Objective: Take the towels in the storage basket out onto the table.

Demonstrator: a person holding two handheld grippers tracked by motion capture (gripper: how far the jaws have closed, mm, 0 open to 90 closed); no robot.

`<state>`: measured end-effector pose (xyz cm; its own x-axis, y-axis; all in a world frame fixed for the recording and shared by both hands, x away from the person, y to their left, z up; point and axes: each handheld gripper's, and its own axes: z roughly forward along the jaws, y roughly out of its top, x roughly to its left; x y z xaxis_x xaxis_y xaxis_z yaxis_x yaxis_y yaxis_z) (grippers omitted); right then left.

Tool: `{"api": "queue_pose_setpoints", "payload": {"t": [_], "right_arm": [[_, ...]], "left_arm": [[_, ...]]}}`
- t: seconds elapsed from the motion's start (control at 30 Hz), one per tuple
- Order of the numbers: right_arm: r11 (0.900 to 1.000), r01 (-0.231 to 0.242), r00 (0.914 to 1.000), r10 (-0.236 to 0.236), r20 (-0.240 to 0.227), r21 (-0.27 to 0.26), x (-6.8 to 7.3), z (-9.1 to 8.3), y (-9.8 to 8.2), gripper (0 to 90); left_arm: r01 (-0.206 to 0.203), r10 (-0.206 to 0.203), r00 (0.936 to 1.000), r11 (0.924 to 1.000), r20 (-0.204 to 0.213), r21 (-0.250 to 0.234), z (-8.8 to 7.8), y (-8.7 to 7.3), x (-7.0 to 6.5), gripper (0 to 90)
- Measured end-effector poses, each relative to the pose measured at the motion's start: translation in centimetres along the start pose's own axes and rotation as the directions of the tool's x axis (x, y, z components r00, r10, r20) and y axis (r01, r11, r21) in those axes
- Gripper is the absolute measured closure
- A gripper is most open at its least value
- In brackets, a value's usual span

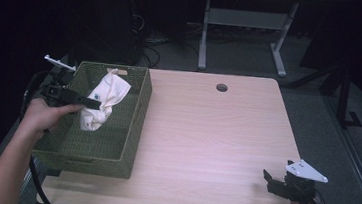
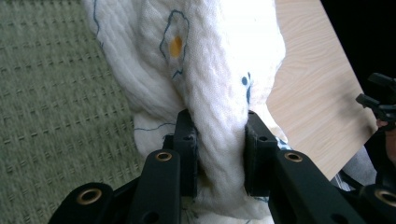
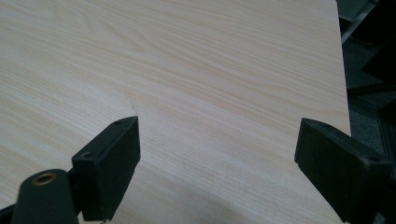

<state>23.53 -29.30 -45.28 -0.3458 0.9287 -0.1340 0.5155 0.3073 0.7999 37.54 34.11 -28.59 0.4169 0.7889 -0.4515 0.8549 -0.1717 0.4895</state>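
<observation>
A white cloth (image 1: 102, 99) with small blue and yellow prints hangs bunched over the inside of a green perforated basket (image 1: 130, 142) at the table's left. My left gripper (image 1: 97, 105) is shut on the cloth, and the left gripper view shows the fabric (image 2: 205, 70) squeezed between the two black pads (image 2: 187, 140). At the table's near right corner my right gripper (image 1: 268, 179) stands open just above the bare wood, its jaws wide apart in the right gripper view (image 3: 217, 158) with nothing between them.
The light wooden table (image 1: 216, 135) has a round cable hole (image 1: 221, 88) near its far edge. Beyond the table stand a desk frame's white legs (image 1: 246, 33) and tangled cables on a dark floor. A metal rail runs along the right side.
</observation>
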Motion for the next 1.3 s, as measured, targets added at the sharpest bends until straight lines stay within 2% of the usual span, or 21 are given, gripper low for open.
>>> {"api": "queue_pose_setpoints", "payload": {"t": [0.07, 0.63, 1.3], "right_arm": [[1.000, 0.002, 1.0000, -0.002, 0.001, -0.002, 0.0, 0.0, 0.0, 13.9], [1.000, -0.003, 1.0000, 0.003, 0.005, -0.009, 0.0, -0.2, 0.1, 13.8], [1.000, -0.007, 0.9999, 0.007, 0.013, -0.018, -0.2, -0.3, 0.2, 13.9]], "left_arm": [[-0.016, 0.016, 0.9998, 0.9999, 0.008, -0.001, 0.1, 0.3, -0.8, 70.8], [-0.087, 0.087, 0.9953, 0.9961, 0.043, 0.012, 1.1, 1.9, -3.9, 70.8], [-0.135, 0.132, 0.9885, 0.9902, 0.074, 0.035, 2.7, 3.0, -6.6, 70.8]]}}
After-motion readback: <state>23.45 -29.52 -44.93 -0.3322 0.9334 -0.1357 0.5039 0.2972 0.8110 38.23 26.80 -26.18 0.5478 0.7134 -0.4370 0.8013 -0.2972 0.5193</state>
